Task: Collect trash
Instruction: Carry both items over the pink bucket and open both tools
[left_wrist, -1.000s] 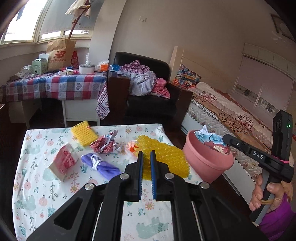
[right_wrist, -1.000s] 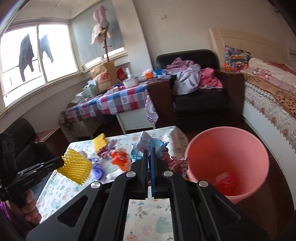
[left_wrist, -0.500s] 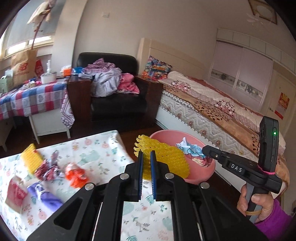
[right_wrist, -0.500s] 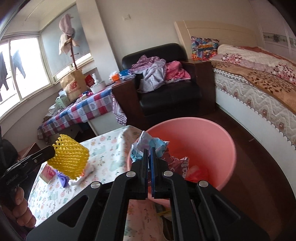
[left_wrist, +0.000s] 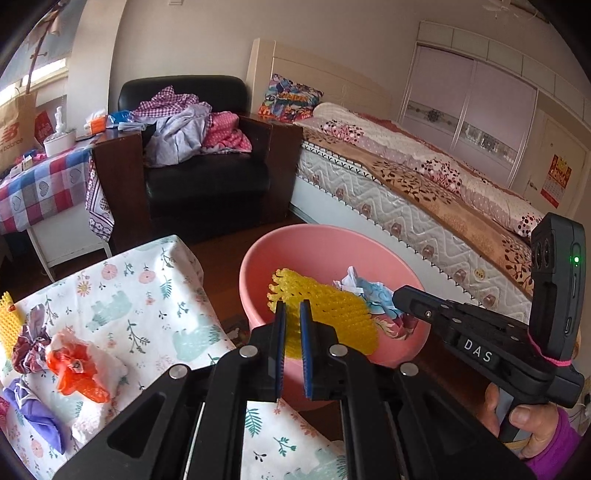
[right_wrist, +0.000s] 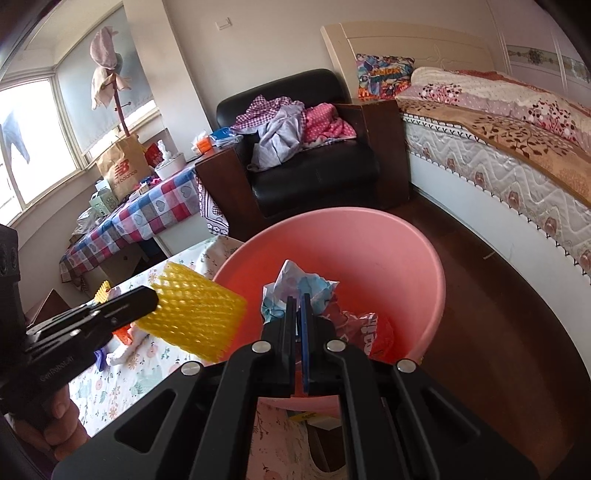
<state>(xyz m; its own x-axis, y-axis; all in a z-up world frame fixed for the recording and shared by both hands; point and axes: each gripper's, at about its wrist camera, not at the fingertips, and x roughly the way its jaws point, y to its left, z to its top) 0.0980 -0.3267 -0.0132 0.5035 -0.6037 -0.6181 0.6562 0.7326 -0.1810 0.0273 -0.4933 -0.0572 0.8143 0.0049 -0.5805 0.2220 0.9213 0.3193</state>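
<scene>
**Both loads positioned over the bin for release**

Your left gripper (left_wrist: 291, 325) is clamped on the yellow foam net (left_wrist: 325, 314), its jaws nearly together; your right gripper (right_wrist: 297, 314) is pinched tight on the crumpled paper wrapper (right_wrist: 295, 286). Both items hang above the pink bin's (right_wrist: 399, 266) mouth so they should drop inside. More trash lies on the floral table (left_wrist: 147, 302).
</scene>
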